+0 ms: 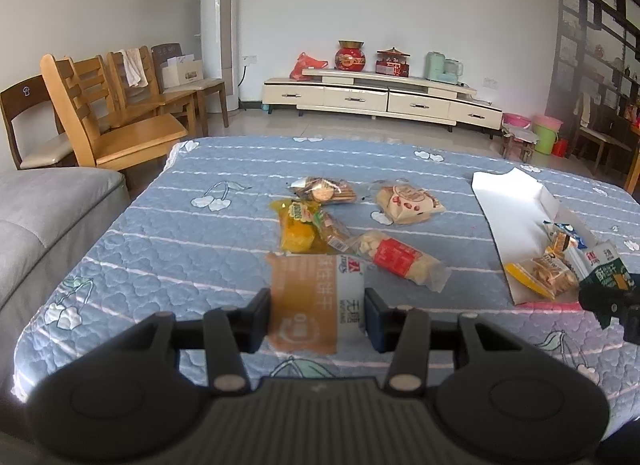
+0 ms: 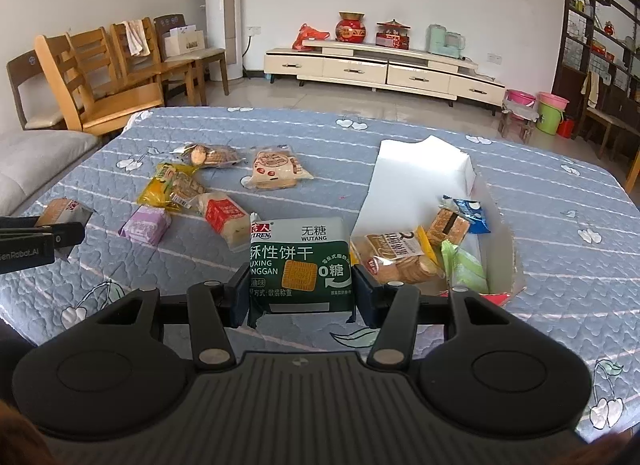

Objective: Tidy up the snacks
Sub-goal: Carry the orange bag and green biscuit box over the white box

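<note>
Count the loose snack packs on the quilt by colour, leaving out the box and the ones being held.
yellow pack: 1
purple pack: 1
red-labelled pack: 1
cream pack: 1
clear biscuit packs: 2
Total: 6

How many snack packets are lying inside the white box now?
4: a blue packet at the far side, a brown biscuit packet beside it, a yellow cracker packet in front, a green packet nearest. More may be hidden.

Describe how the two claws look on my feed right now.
Both match: matte black plastic, a ribbed centre plate flanked by two round discs, linkage arms with silver pivot pins, and dark blue pads. The left claw shows white lettering on its side in the right wrist view. The right claw shows none. No cables visible.
</note>
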`<state>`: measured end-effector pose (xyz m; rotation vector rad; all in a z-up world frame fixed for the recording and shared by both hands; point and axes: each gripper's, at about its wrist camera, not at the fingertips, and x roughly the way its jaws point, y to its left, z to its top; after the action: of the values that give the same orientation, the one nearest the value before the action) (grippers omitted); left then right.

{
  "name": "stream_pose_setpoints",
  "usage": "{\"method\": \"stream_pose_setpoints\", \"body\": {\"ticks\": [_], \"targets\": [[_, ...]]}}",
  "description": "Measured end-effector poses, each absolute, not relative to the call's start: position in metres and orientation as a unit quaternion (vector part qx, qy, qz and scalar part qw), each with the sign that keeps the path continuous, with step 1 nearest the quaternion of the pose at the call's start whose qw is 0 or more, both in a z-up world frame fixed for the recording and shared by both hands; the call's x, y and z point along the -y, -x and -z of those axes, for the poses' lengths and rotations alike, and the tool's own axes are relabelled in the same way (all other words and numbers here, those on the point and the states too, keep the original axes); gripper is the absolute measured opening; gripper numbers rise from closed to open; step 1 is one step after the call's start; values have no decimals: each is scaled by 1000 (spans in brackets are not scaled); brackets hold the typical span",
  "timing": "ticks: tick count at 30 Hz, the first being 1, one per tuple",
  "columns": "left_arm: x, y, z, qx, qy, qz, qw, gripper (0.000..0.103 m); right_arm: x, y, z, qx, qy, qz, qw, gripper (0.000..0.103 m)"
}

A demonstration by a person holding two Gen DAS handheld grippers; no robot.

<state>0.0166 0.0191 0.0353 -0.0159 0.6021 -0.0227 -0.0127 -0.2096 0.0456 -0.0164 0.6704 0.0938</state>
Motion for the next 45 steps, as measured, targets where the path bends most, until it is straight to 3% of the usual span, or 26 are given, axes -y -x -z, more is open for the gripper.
{"method": "stream_pose_setpoints", "body": {"ticks": [18,45], "targets": [[24,-35,-53,-279,-15,51,959,47,244,13,-55,-312,-19,-5,950,64],[157,-101,-71,-268,-56,146,951,47,327,-37,-68,-298,-44,50,952,64]]}}
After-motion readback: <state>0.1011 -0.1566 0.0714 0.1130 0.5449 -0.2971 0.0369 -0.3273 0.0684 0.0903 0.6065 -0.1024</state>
